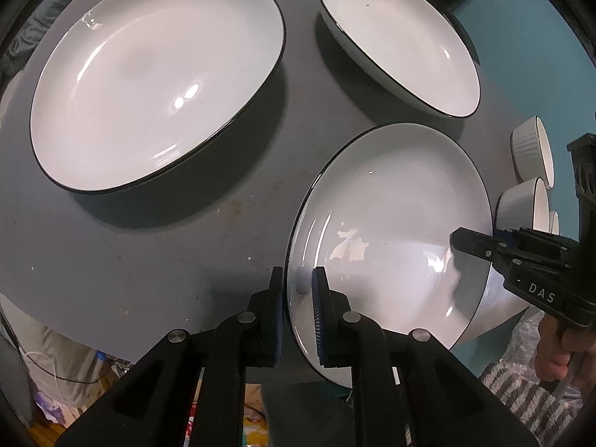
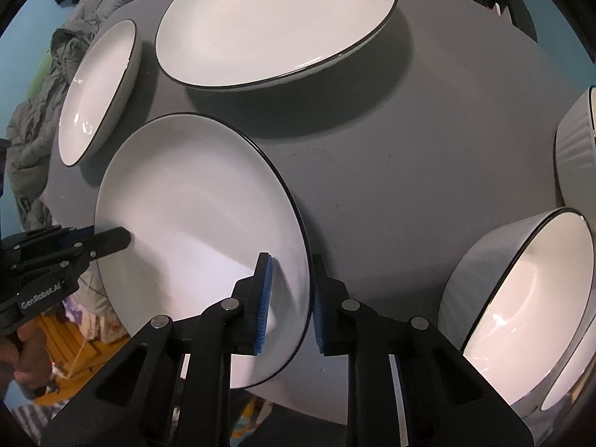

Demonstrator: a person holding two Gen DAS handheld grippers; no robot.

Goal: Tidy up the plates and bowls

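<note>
A white plate with a dark rim (image 1: 391, 231) (image 2: 193, 205) sits tilted at the near edge of the grey table (image 1: 149, 260) (image 2: 409, 186). My left gripper (image 1: 298, 313) is shut on its left rim, blue pads on either side. On the opposite rim my right gripper (image 2: 290, 305) is shut, one pad inside the plate and one outside. Each gripper shows in the other's view: the right gripper (image 1: 480, 249), the left gripper (image 2: 111, 240). A large plate (image 1: 156, 78) (image 2: 275, 22) and a smaller deep plate (image 1: 398, 37) (image 2: 97, 89) lie farther back.
Ribbed white bowls (image 1: 529, 149) (image 2: 529, 298) stand by the table's right side, one more bowl (image 2: 577, 149) behind. A grey jacket (image 2: 74, 37) lies beyond the table's left side. A hand (image 1: 555, 350) holds the right gripper's handle. A striped rug (image 1: 521, 391) is below.
</note>
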